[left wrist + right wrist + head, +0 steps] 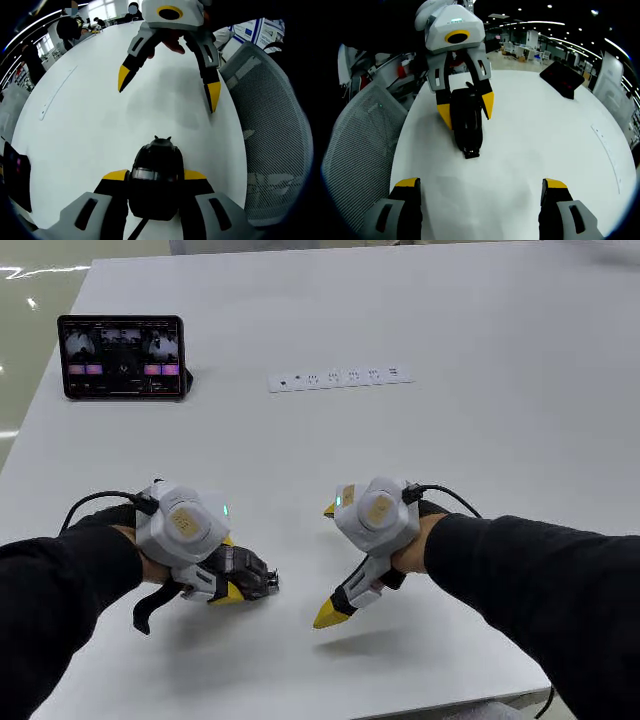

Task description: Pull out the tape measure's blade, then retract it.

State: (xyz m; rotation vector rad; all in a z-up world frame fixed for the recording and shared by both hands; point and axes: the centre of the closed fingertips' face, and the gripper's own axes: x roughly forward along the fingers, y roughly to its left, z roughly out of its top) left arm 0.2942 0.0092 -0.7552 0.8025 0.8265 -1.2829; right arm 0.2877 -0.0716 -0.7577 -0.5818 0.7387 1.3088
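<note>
Black tape measure: near the front edge of the white table, left of middle, its front end pointing toward the right gripper.
Left gripper: jaws clamped on the tape measure, one yellow tip pressed against each side of the case.
Right gripper: jaws spread wide with nothing between them. It faces the tape measure and is apart from it. The lower tip is close to the table; contact cannot be told.
Blade: a small tab sits at the case's front end, too small to read further.
Hidden: the left jaws cover the case's sides. The rear of the case is cut off at the bottom of the left gripper view.
Far left corner: tablet propped up with its screen lit, contents illegible.
Far edge, middle: white power strip lying flat.
Beyond the front edge: grey mesh chair, partly cut off.
Sleeves: black, running out of the head view.
</note>
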